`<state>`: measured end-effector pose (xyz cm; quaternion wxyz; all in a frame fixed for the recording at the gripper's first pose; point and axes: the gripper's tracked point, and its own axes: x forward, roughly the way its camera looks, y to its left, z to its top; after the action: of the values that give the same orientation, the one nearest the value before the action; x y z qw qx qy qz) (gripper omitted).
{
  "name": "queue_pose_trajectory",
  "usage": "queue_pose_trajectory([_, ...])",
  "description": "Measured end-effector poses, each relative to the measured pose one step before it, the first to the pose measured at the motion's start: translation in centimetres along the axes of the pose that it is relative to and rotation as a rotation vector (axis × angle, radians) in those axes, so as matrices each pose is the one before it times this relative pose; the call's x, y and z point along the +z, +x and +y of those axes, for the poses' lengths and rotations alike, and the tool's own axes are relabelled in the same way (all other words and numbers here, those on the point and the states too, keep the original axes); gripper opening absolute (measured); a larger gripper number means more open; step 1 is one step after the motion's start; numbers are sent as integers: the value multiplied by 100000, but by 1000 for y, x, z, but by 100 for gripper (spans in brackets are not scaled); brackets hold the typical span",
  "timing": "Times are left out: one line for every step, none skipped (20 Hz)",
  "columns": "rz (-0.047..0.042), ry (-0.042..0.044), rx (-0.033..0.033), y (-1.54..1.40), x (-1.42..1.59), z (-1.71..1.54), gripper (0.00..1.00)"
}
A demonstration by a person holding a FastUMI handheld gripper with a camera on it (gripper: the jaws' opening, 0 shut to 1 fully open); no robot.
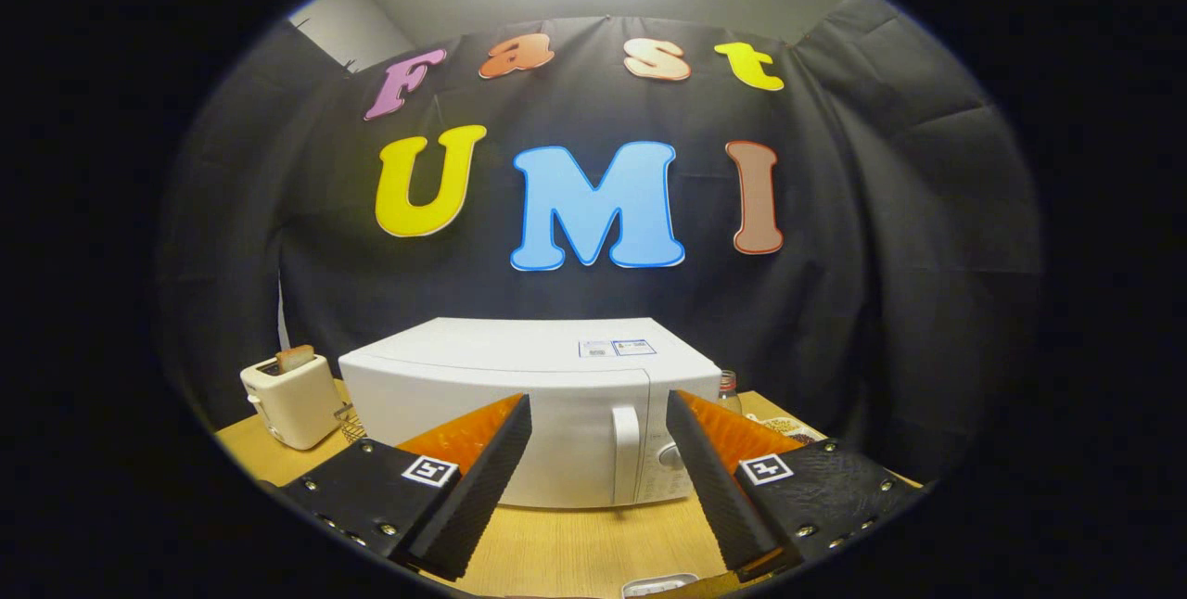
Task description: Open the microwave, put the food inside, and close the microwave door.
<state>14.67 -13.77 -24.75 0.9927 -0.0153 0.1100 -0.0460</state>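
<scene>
A white microwave stands on the wooden table straight ahead of me, its door shut. The door's white vertical handle shows in the gap between my two fingers, some way beyond their tips. My gripper is open, with nothing between the black-padded fingers. A small part of a plate with food peeks out to the right of the microwave, behind my right finger.
A cream toaster with a slice of bread in it stands left of the microwave, with a wire rack beside it. A glass jar sits at the microwave's right rear. A white object lies at the table's near edge.
</scene>
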Motion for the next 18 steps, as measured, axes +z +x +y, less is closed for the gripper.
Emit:
queue_pose_trajectory([313, 472, -794, 830, -523, -396, 95])
queue_pose_trajectory([400, -240, -1297, 892, -669, -479, 95])
queue_pose_trajectory([637, -268, -1080, 829, -572, -399, 95])
queue_pose_trajectory([36, -306, -364, 702, -496, -116, 95])
queue_pose_trajectory([-391, -707, -628, 806, -472, -238, 95])
queue_pose_trajectory([106, -242, -985, 777, -441, -302, 95])
queue_pose_trajectory([544, 432, 211, 655, -533, -25, 95])
queue_pose_trajectory([481, 206, 317, 659, -621, 144, 95])
queue_pose_trajectory([751, 882, 1025, 562, -389, 100, 91])
queue_pose_trajectory([-296, 251, 759, 611, -319, 220, 90])
queue_pose_trajectory([234, 181, 132, 403, -334, -127, 84])
queue_pose_trajectory([540, 322, -152, 399, -398, -82, 82])
queue_pose_trajectory([964, 67, -155, 194, -432, 81, 82])
queue_pose_trajectory([409, -365, 92, 313, -231, 96, 82])
queue_pose_trajectory([-951, -1570, -1880, 34, 60, -471, 81])
queue_pose_trajectory([-1124, -1839, -1100, 462, 17, -170, 70])
queue_pose_trajectory([-328, -580, 921, 78, -157, 383, 52])
queue_pose_trajectory([1683, -9, -750, 99, -472, 148, 52])
